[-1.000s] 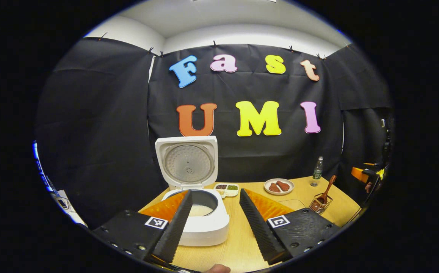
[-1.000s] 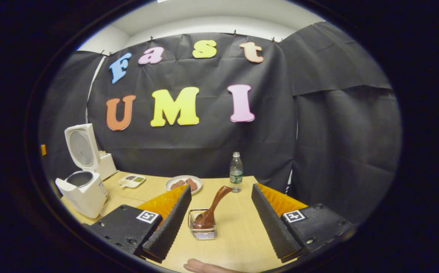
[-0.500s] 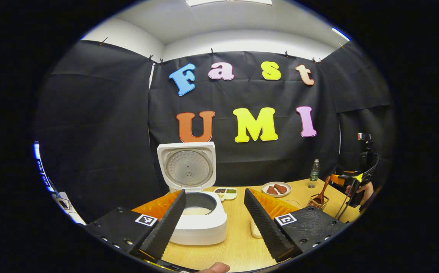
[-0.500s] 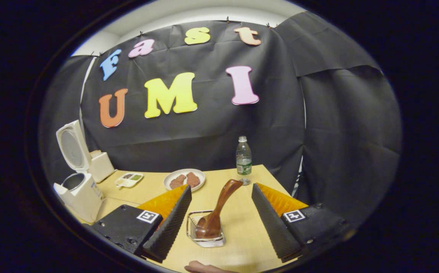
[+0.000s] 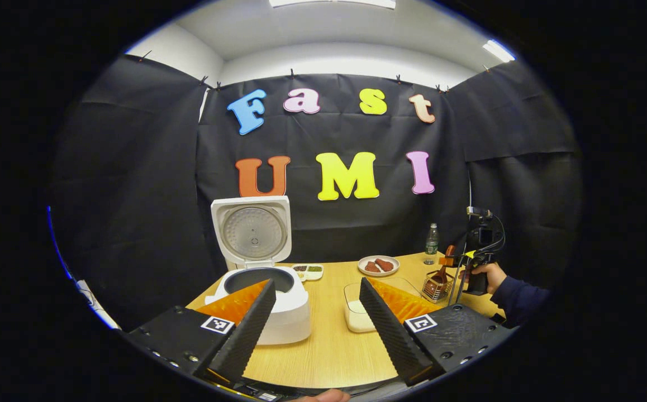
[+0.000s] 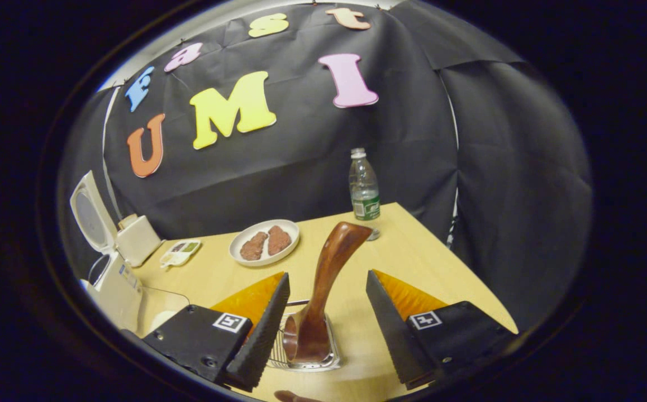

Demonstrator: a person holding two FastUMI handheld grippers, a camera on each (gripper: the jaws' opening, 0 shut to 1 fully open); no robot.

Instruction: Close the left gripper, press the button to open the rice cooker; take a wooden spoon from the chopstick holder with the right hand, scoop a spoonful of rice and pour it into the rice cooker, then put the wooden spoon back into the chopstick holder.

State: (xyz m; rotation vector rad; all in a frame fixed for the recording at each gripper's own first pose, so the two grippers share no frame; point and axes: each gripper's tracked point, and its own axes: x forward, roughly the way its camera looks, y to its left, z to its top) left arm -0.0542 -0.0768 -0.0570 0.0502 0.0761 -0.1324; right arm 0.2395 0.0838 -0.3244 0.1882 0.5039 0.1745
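Right gripper view: we see the wooden spoon [image 6: 323, 290] standing tilted in the wire chopstick holder [image 6: 304, 350], bowl down, handle rising between the spread fingers of the right gripper [image 6: 326, 329], which touch nothing. Behind it on the bench [image 6: 424, 262] sit a plate of meat [image 6: 265, 242], a water bottle [image 6: 364, 190] and a small sauce tray [image 6: 180, 251]. Left gripper view: we note the rice cooker [image 5: 262, 290] with its lid up, the left gripper [image 5: 315, 324] spread wide and empty before it, and a clear rice container [image 5: 357, 312] just right of the cooker.
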